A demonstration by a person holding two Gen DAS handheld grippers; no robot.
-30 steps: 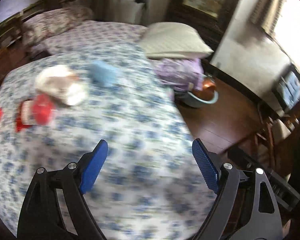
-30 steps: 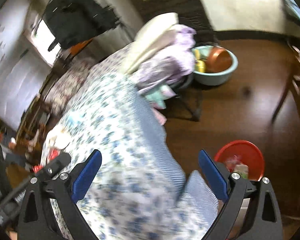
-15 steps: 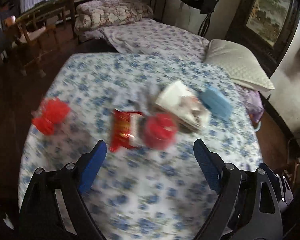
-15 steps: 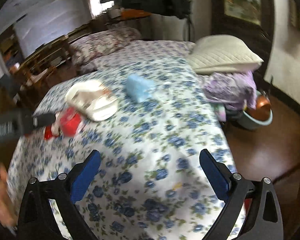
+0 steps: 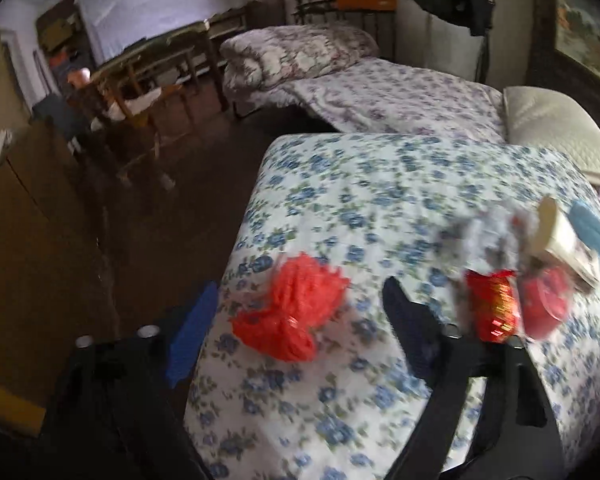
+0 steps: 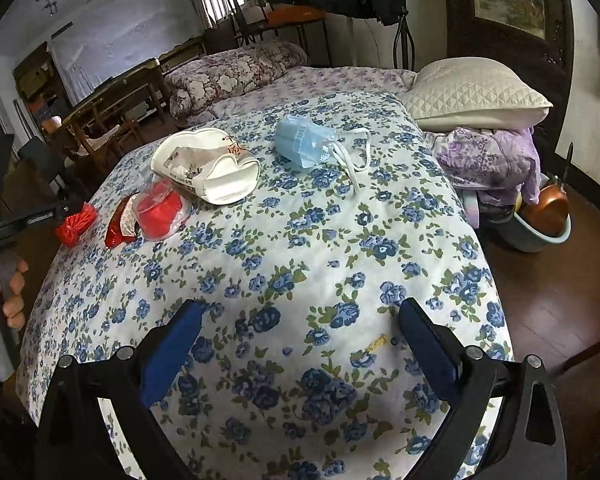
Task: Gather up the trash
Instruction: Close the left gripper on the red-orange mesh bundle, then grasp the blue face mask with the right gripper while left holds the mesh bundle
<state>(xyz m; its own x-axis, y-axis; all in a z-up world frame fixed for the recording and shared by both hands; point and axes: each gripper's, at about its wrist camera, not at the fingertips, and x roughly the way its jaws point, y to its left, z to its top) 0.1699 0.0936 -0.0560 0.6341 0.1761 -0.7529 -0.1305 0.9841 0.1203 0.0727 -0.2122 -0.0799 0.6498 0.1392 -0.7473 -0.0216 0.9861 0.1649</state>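
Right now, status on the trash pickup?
Left gripper closing around red mesh wad, not gripping. Right gripper open, empty. Path unobstructed.

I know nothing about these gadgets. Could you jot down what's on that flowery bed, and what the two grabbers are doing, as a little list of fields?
surface: bed with a blue-flowered cover
trash near left edge: red mesh wad, red foil wrapper, red plastic piece
trash near middle: white paper bag, blue face mask
left gripper: fingers have just been closing around the mesh wad, not yet pressing on it
right gripper: open, empty, over bare cover
beside bed: pillow, basin on the floor
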